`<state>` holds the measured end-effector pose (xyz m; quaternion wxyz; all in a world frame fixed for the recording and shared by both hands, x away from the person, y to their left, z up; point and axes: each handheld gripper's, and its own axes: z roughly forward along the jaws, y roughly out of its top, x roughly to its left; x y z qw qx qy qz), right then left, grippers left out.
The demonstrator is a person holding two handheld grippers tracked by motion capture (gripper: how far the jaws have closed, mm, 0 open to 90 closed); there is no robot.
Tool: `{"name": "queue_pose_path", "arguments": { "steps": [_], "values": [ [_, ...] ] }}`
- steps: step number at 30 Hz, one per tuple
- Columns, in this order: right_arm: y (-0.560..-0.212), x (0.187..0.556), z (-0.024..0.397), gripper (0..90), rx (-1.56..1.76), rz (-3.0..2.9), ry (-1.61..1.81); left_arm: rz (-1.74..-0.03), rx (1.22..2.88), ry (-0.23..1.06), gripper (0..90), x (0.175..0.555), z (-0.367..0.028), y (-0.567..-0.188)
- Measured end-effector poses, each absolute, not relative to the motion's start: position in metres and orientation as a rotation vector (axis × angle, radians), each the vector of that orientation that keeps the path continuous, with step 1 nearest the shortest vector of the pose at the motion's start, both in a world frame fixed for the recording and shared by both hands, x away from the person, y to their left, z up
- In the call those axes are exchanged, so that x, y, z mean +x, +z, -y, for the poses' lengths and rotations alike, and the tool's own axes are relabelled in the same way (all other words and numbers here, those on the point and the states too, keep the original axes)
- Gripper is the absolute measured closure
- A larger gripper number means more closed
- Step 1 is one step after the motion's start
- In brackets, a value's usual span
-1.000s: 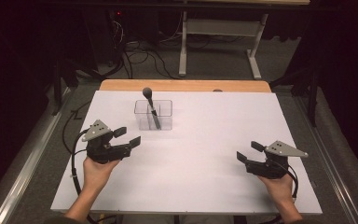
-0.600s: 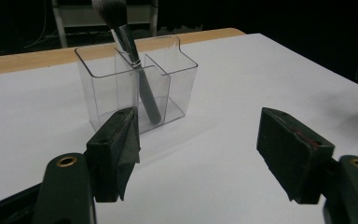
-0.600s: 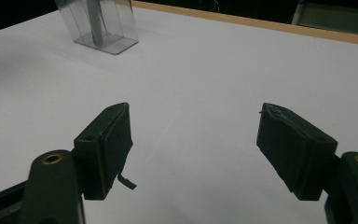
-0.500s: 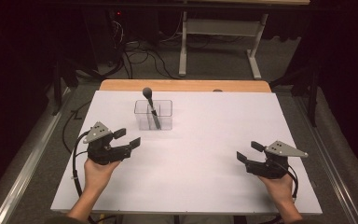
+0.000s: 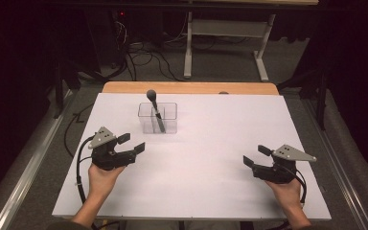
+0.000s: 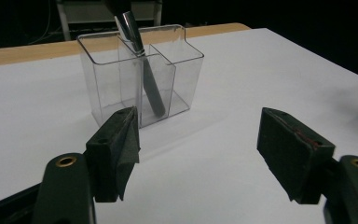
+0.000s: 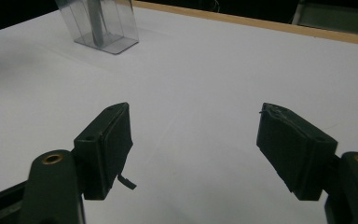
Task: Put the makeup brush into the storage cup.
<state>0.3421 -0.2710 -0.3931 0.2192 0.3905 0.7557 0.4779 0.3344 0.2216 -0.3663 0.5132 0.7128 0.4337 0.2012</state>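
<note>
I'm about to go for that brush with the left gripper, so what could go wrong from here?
The clear organizer looks light and stands loose on the table; a nudge from the open left gripper may slide or tip it. The brush leans against a divider, so pulling it sideways might drag the organizer along.

Pretty plain setup — a white table (image 5: 211,158) with a strip of bare wood (image 5: 191,88) along the far edge at 12 o'clock. Sitting directly on it is a clear plastic organizer (image 5: 157,118) up around 11 o'clock — divided into compartments, standing upright, well short of the wood strip.
</note>
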Motion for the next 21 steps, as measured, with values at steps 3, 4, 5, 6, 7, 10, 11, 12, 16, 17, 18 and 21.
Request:
{"name": "queue_pose_path", "arguments": {
  "steps": [3,4,5,6,7,10,11,12,16,17,18,21],
  "values": [
    [-0.393,0.3421,0.271,28.0,1.078,-2.091,1.322,-1.047,1.715,0.487,29.9,0.3345,-0.2216,-0.3676],
    [-0.393,0.3421,0.271,28.0,1.078,-2.091,1.322,-1.049,1.712,0.488,29.9,0.3345,-0.2215,-0.3681],
    [-0.393,0.3421,0.2709,28.0,1.079,-2.091,1.322,-1.049,1.714,0.49,29.9,0.3347,-0.2217,-0.3687],
    [-0.3931,0.3421,0.2709,28.0,1.078,-2.091,1.321,-1.051,1.715,0.491,29.9,0.3349,-0.2219,-0.3692],
    [-0.393,0.3421,0.2709,28.0,1.079,-2.091,1.321,-1.052,1.717,0.493,29.9,0.3352,-0.2221,-0.3699],
    [-0.3931,0.342,0.2706,28.0,1.081,-2.091,1.324,-1.061,1.719,0.496,29.9,0.3361,-0.2227,-0.3721],
    [-0.3931,0.3421,0.2706,28.0,1.078,-2.091,1.323,-1.063,1.718,0.495,29.9,0.3363,-0.2227,-0.3726],
    [-0.3931,0.3421,0.2706,28.0,1.079,-2.091,1.323,-1.065,1.721,0.499,29.9,0.3366,-0.2228,-0.3733],
    [-0.393,0.3422,0.271,28.0,1.08,-2.091,1.322,-1.068,1.719,0.505,29.9,0.3363,-0.2235,-0.3739],
    [-0.393,0.3421,0.2709,28.0,1.079,-2.091,1.322,-1.067,1.717,0.506,29.9,0.3361,-0.2235,-0.374],
    [-0.393,0.3421,0.2708,28.0,1.079,-2.091,1.322,-1.067,1.717,0.507,29.9,0.336,-0.2236,-0.3742],
    [-0.393,0.342,0.2706,28.0,1.077,-2.091,1.323,-1.068,1.717,0.505,29.9,0.3363,-0.2231,-0.3758]
  ]
}}
